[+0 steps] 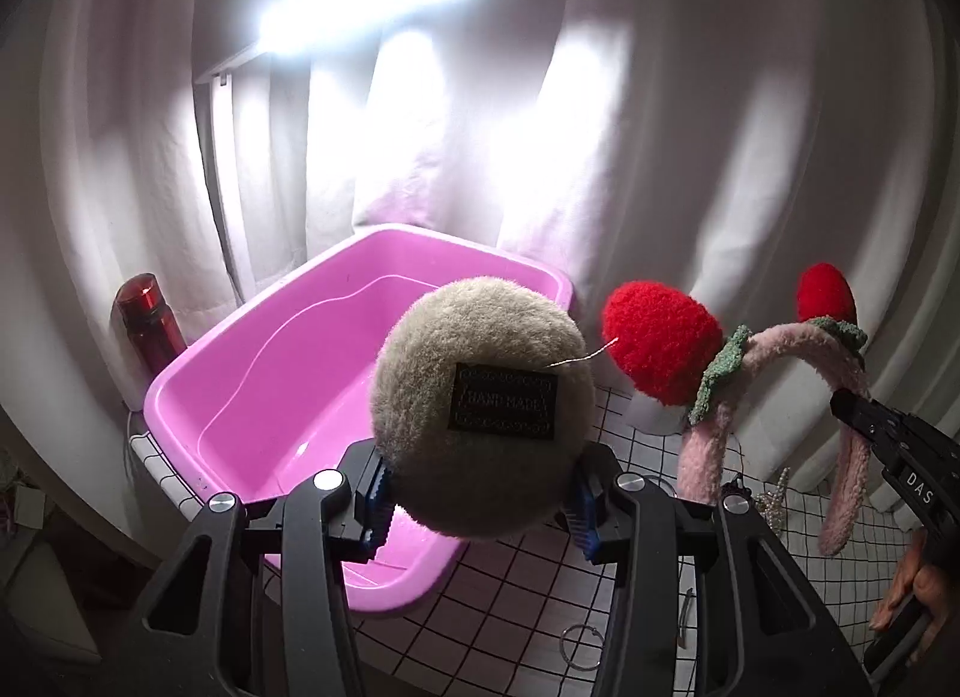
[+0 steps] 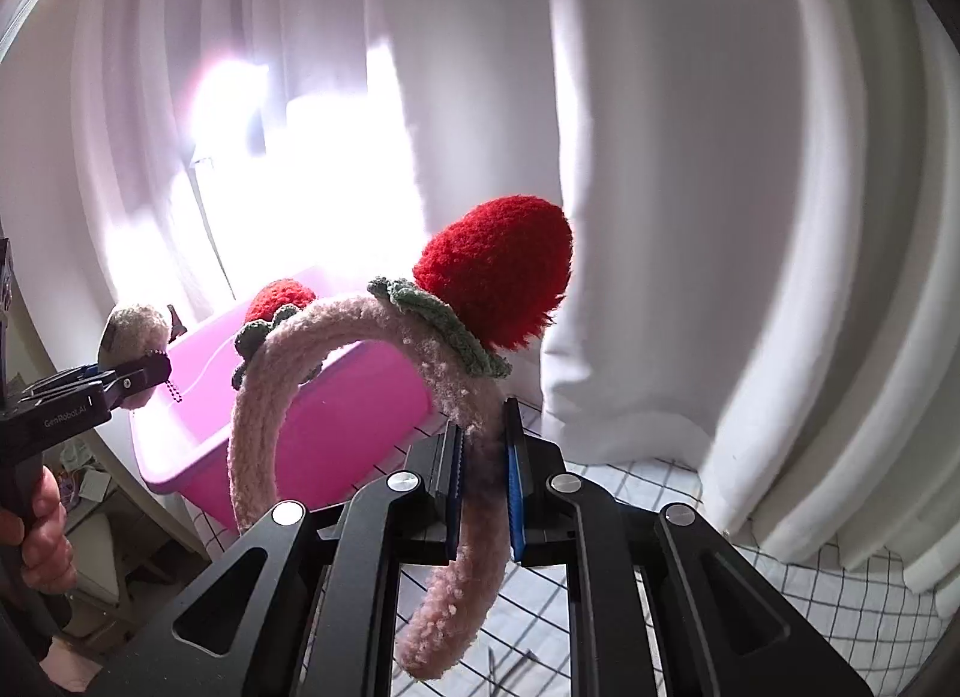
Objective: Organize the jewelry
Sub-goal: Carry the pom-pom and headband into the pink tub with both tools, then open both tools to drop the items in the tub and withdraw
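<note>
Left tool [image 1: 480, 508] clamping plush puff [image 1: 480, 409], pink bin [image 1: 240, 373] rim beside

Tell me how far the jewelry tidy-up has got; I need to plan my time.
Nothing shows in the pink bin yet. In hand: left gripper holds a fuzzy pom-pom, right gripper a strawberry headband. Left on the checked cloth: a ring, a pearl piece.

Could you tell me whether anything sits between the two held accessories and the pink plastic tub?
Nothing visible does. The beige fuzzy pompom in the left gripper already hangs over the open pink plastic tub; the pink fuzzy strawberry headband in the right gripper faces it unobstructed.
</note>
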`<state>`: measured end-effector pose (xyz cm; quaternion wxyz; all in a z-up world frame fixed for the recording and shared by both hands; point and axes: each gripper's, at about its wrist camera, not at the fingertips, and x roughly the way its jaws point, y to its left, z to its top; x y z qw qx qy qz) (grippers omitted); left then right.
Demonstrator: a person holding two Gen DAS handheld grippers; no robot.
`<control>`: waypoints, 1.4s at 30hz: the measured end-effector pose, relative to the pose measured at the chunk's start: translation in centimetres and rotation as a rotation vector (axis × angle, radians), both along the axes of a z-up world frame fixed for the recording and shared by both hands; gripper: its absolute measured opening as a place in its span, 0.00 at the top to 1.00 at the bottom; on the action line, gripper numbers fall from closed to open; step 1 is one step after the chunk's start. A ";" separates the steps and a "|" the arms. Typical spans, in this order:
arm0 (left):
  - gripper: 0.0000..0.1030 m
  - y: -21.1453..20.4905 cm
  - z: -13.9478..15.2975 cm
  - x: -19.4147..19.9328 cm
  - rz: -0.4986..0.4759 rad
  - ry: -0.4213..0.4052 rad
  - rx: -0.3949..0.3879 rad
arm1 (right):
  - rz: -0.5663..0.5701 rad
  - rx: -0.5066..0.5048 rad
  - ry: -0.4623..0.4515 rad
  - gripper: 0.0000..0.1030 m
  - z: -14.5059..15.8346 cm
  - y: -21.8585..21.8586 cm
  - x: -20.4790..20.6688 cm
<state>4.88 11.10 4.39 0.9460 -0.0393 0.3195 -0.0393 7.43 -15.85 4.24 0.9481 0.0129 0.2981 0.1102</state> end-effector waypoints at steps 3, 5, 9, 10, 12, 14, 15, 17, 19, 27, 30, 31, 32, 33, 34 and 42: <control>0.57 2.1 0.4 0.9 0.032 -0.007 0.017 | 0.042 -0.004 -0.007 0.89 0.6 2.7 2.3; 0.57 3.7 0.2 1.7 0.050 -0.006 0.025 | 0.067 -0.009 -0.009 0.89 1.0 4.5 3.8; 0.57 6.5 -0.3 3.3 0.079 0.007 0.026 | 0.109 -0.016 0.002 0.89 1.0 7.7 6.7; 0.57 7.0 -0.7 3.5 0.086 0.012 0.024 | 0.120 -0.021 0.006 0.89 1.0 8.7 7.4; 0.57 8.3 -1.3 4.3 0.099 0.024 0.023 | 0.141 -0.032 0.014 0.89 0.8 10.5 8.8; 0.57 9.4 -1.9 5.0 0.111 0.036 0.022 | 0.165 -0.043 0.027 0.89 0.6 12.3 10.2; 0.57 9.9 -2.4 5.4 0.119 0.048 0.024 | 0.176 -0.050 0.035 0.89 0.5 13.2 10.9; 0.57 10.8 -3.2 6.3 0.134 0.073 0.018 | 0.194 -0.064 0.058 0.89 -0.1 14.9 12.3; 0.57 11.7 -3.9 7.0 0.148 0.098 0.013 | 0.212 -0.080 0.081 0.89 -0.8 16.5 13.6; 0.56 12.7 -6.1 9.4 0.172 0.195 0.019 | 0.248 -0.139 0.205 0.89 -3.9 21.5 16.9; 0.54 12.6 -6.7 10.3 0.168 0.231 0.031 | 0.244 -0.165 0.244 0.89 -4.8 22.2 17.5; 0.54 12.6 -6.9 10.4 0.167 0.239 0.030 | 0.243 -0.179 0.256 0.89 -5.1 22.5 17.7; 0.53 12.5 -7.0 10.6 0.169 0.248 0.035 | 0.241 -0.193 0.266 0.89 -5.4 23.0 18.0; 0.51 12.5 -7.1 10.7 0.171 0.256 0.041 | 0.236 -0.205 0.272 0.89 -5.7 23.2 18.3; 0.50 12.5 -7.3 10.8 0.175 0.264 0.048 | 0.234 -0.211 0.279 0.89 -5.9 23.1 18.5; 0.19 12.2 -7.3 10.5 0.191 0.264 0.092 | 0.217 -0.234 0.347 0.67 -7.0 23.7 19.2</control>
